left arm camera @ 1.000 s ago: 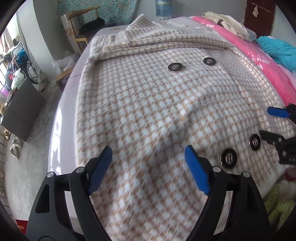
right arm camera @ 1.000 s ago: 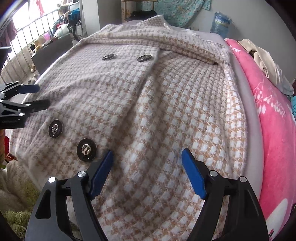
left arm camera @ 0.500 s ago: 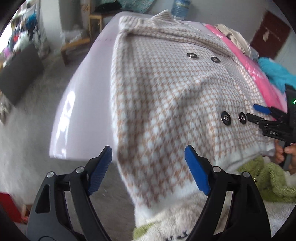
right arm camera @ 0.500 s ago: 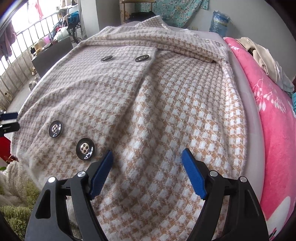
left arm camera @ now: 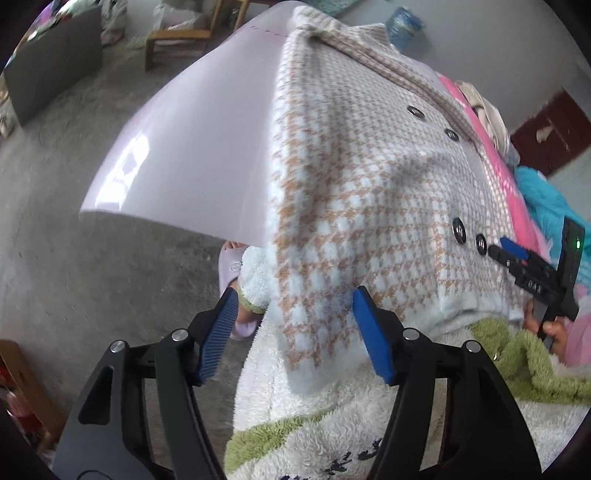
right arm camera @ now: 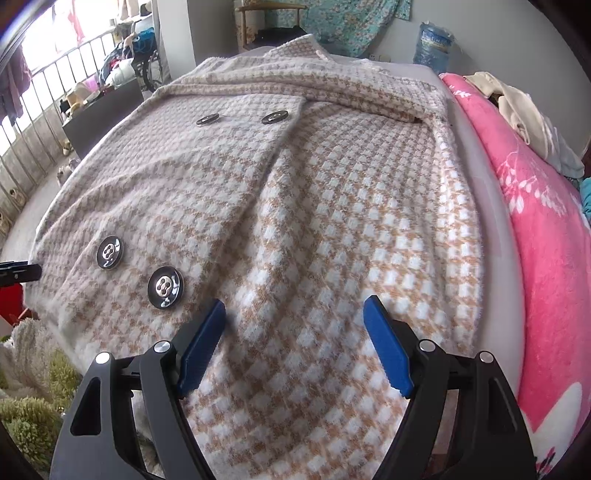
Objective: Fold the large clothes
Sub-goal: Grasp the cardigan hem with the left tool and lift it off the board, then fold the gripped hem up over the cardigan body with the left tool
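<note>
Coat (right arm camera: 295,206) spread flat on table (left arm camera: 192,147), hem hanging off near edge.
Left gripper (left arm camera: 291,332) closing around hanging corner, seemingly not yet pinching; right gripper (right arm camera: 293,341) released, over near hem.

Coat (right arm camera: 295,221) flat on the table (left arm camera: 192,147), hem over its near edge, blanket (right arm camera: 535,221) alongside right.

bed: bright pink blanket with white flowers (right arm camera: 532,206) | wall: big blue water bottle (right arm camera: 433,47) | floor: wooden chair (left arm camera: 177,35) | near: fluffy white and green robe (left arm camera: 332,424)
</note>
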{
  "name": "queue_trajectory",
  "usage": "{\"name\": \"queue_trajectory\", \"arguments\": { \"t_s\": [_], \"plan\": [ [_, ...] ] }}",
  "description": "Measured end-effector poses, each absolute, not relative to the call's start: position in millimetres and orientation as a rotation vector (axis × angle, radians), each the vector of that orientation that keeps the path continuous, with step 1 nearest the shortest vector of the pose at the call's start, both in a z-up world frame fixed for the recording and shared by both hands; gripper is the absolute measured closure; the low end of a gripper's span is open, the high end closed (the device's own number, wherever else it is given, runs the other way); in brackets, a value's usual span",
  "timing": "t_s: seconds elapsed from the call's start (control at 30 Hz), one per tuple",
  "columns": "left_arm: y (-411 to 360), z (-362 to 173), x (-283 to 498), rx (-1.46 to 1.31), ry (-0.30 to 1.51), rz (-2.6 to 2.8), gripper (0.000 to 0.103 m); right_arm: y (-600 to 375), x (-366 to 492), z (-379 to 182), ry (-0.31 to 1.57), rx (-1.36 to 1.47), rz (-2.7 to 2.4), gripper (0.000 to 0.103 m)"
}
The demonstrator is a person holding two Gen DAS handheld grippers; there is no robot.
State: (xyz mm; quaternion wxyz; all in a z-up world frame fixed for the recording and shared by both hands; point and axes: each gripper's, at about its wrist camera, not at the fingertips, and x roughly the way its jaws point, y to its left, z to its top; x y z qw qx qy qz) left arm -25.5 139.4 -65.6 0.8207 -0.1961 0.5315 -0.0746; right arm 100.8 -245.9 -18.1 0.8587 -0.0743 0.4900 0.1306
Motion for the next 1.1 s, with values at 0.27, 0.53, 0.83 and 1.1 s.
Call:
{"name": "queue_trajectory", "arguments": {
  "t_s": [0.27,0.53,0.83,1.1],
  "plan": [
    [145,-68,-23,-0.506,1.118,-0.206,0.042,-286,64,5,1.020,-0.043,0.208,0.028],
    [138,-76,-24,-0.513,1.137,-0.253,0.058,-328,26,5,1.102,0.120,0.100,0.028],
    [133,-75,-23,-0.477,1.137,-0.288,0.075,-350,15,-27,1.165,0.455,0.129,0.041],
    [122,-44,-32,-0.369,1.060,-0.342,0.095,-333,7,-12,1.155,0.414,0.175,0.094]
  ]
}}
